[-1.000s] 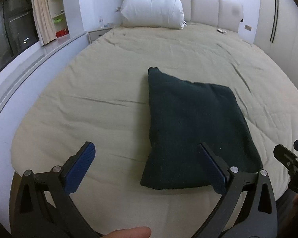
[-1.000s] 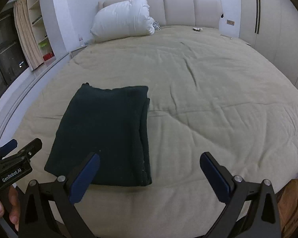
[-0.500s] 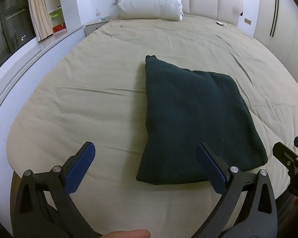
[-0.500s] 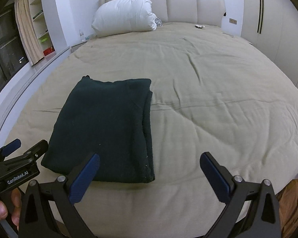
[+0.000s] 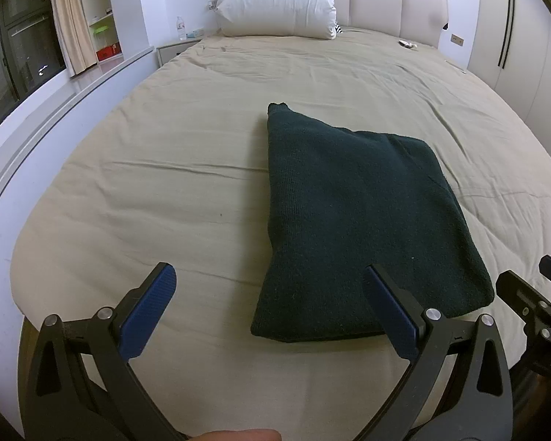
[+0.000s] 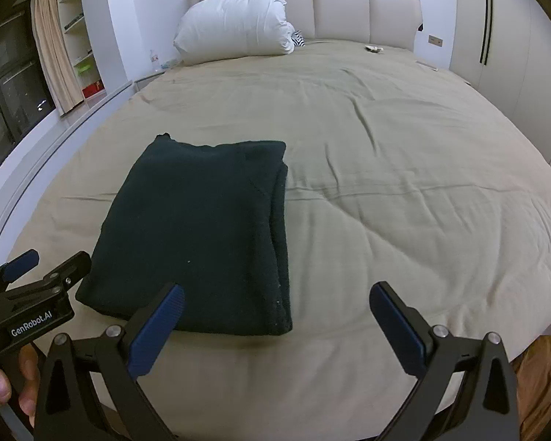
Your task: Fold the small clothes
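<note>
Left wrist: both tools, left tool (image 5: 266, 308) and right tool (image 6: 275, 310), apart, empty; careless grab could unfold dark garment (image 5: 352, 220) on bed (image 5: 147, 169).

Dk green garment (image 5: 360, 220), beige bedcover (image 5: 165, 169)

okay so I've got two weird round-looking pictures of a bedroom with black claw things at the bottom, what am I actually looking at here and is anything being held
Those claws are two hand-held grippers, one in each of a person's hands; no robot arm is involved. Each carries a wide-angle camera looking out along its two blue-padded fingers, which is why the room bulges. One picture comes from the left gripper, the other from the right gripper. In the right view you can also see the hand holding the left one. On the beige bed cover lies a dark green garment, already folded into a neat rectangle. A white pillow sits at the headboard. Nothing is held: both grippers stand wide open, short of the garment, near the foot of the bed.
</note>
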`<state>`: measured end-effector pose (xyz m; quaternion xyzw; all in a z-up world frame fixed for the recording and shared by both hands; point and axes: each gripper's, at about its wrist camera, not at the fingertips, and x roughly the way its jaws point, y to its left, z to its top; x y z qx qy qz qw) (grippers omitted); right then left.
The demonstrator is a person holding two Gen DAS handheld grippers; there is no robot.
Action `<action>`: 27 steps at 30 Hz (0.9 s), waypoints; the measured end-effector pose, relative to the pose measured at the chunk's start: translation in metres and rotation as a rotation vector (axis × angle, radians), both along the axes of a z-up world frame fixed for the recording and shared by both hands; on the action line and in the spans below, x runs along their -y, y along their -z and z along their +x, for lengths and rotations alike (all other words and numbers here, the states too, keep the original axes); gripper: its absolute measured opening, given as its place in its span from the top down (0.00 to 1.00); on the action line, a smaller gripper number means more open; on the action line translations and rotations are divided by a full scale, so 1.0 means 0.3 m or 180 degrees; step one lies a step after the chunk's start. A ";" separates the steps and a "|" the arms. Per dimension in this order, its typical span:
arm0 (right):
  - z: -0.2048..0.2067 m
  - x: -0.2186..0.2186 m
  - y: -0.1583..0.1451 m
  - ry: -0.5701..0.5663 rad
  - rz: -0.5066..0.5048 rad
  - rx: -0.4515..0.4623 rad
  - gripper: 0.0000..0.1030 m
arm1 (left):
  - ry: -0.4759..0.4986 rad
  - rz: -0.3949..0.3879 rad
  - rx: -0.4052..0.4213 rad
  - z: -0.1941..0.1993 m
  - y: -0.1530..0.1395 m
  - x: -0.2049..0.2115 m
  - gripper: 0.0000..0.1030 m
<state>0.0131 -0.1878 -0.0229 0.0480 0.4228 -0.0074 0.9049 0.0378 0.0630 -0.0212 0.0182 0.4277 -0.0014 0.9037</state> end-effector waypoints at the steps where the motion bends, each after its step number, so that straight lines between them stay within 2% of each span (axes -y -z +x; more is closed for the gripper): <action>1: -0.001 0.000 -0.001 0.0000 -0.0002 -0.0003 0.00 | 0.0001 0.0000 -0.0001 0.000 0.000 0.000 0.00; 27: -0.007 -0.004 -0.002 0.0003 -0.0002 -0.0002 0.00 | 0.0006 0.0001 -0.0004 0.000 0.004 0.015 0.00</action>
